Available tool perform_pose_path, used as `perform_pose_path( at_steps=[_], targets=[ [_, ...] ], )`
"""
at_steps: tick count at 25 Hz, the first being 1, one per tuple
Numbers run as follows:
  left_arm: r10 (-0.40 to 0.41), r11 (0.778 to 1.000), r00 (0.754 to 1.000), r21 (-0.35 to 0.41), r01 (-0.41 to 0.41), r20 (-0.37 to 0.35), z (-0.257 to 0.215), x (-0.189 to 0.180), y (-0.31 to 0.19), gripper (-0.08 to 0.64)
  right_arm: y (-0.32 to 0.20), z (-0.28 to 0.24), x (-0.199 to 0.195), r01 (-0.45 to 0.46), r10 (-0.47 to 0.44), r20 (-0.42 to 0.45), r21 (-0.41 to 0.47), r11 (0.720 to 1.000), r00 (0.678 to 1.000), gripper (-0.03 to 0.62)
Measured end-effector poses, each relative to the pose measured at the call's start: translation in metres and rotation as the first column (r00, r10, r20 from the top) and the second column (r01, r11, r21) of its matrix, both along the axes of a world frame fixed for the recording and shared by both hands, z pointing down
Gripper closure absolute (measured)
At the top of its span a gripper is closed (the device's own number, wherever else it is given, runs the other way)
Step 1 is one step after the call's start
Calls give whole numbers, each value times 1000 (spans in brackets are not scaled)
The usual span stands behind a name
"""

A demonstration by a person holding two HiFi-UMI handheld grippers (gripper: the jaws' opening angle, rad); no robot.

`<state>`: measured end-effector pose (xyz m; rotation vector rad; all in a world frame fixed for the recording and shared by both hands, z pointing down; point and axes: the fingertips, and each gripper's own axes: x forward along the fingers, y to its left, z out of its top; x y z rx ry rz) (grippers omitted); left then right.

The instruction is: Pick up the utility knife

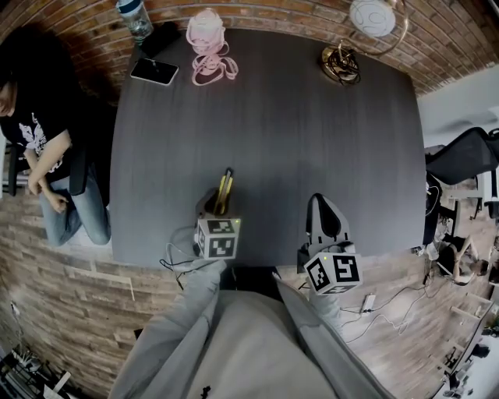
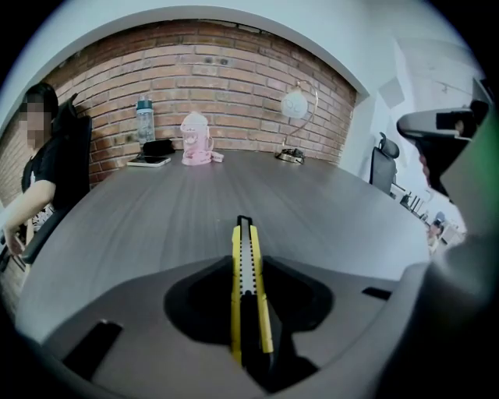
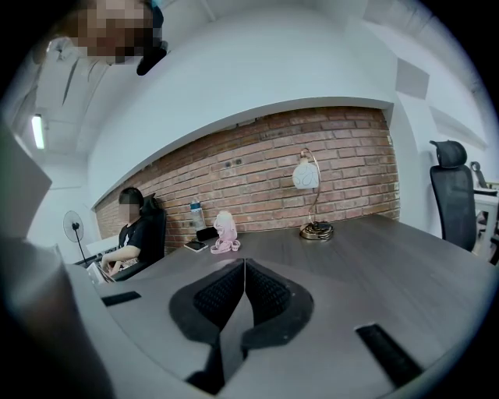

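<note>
The utility knife (image 1: 224, 189), yellow and black, lies lengthwise near the front edge of the dark grey table (image 1: 273, 125), its tip pointing away from me. My left gripper (image 1: 217, 206) is shut on it; in the left gripper view the knife (image 2: 249, 280) stands on edge, pinched between the two jaws, with its front end sticking out past them over the tabletop. My right gripper (image 1: 323, 215) rests to the right near the table's front edge, shut with nothing in it; in the right gripper view its ribbed pads (image 3: 265, 292) meet at the midline.
Along the table's far edge are a water bottle (image 1: 134, 17), a phone (image 1: 154, 71), a pink bundle of cord (image 1: 209, 45) and a lamp's brass base (image 1: 341, 62). A person (image 1: 43, 132) sits at the left side. An office chair (image 1: 464, 154) stands at the right.
</note>
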<state>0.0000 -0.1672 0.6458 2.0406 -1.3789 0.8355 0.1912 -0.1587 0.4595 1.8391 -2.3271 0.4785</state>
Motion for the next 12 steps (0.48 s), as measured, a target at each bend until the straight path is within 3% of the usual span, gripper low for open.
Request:
perform_pose_path(
  at_steps=[7,12],
  targets=[
    [11,1000,999,22,-11,-41,-15,-5,-6,430,-5,-1,-4,9,-9,-4,2,1000,1000,574],
    [8,996,999,85,-3,-53,-38,-13,-21,430,-8,-2,-9,19,-19,-7,7,1000,1000,574]
  ],
)
